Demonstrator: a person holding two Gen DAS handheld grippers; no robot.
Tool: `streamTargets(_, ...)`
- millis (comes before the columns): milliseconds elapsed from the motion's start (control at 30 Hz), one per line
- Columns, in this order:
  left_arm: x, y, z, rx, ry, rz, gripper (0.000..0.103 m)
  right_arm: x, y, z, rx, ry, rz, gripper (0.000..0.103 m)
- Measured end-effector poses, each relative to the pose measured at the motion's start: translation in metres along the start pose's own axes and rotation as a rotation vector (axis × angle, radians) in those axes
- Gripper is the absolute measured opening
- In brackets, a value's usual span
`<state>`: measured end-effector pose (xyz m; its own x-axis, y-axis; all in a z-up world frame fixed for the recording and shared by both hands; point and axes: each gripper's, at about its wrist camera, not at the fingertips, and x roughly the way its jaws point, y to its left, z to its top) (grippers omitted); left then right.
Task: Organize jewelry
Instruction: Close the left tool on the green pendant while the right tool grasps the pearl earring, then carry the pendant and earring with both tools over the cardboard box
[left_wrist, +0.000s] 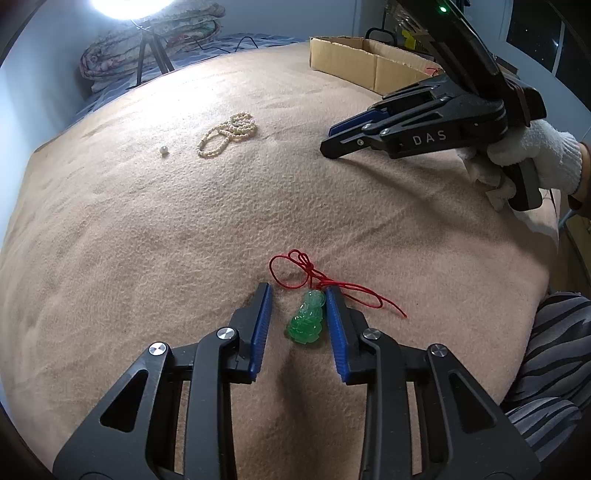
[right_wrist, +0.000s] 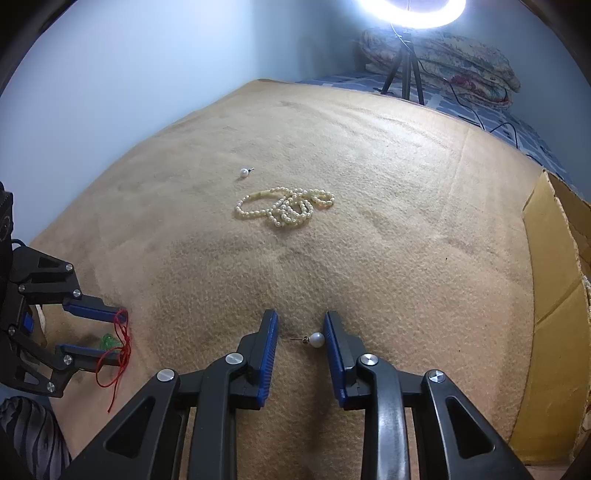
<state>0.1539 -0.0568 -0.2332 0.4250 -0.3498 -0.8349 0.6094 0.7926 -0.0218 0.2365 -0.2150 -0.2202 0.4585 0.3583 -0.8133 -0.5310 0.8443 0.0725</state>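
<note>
The green pendant (left_wrist: 307, 317) on its red cord (left_wrist: 332, 286) lies on the tan blanket (left_wrist: 147, 258), close to the near edge. The left gripper (left_wrist: 299, 297) is down around it with its 2 fingers apart, not squeezing yet. The pendant sits tight against the right-hand pad, and the cord runs under or past that finger — I cannot tell which.

The right gripper (right_wrist: 301, 325) is also open. A pearl earring (right_wrist: 316, 339) lies between its fingers, the pearl touching the right-hand pad and the little post pointing at the other one.

Farther out, near the middle of the blanket, sits a heap of pearl necklace (right_wrist: 286, 208), with 1 more pearl earring (right_wrist: 244, 172) beyond it. A cardboard box (right_wrist: 554, 295) waits at the right edge.

What could go wrong? The pendant is off to 1 side, so a squeeze may push it out or tip it. The loose cord may snag on a finger and drag. The earring is small and round — it could roll or pop away when the pads close, and the soft blanket could bunch up between them.
</note>
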Motion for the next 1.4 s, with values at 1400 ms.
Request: streamTargets(1400,-0.047,0.020,0.003,-0.148,-0.115,-0.002,0.012,-0.069,-0.021,-0.018,0.127,-0.132,-0.013,0.006)
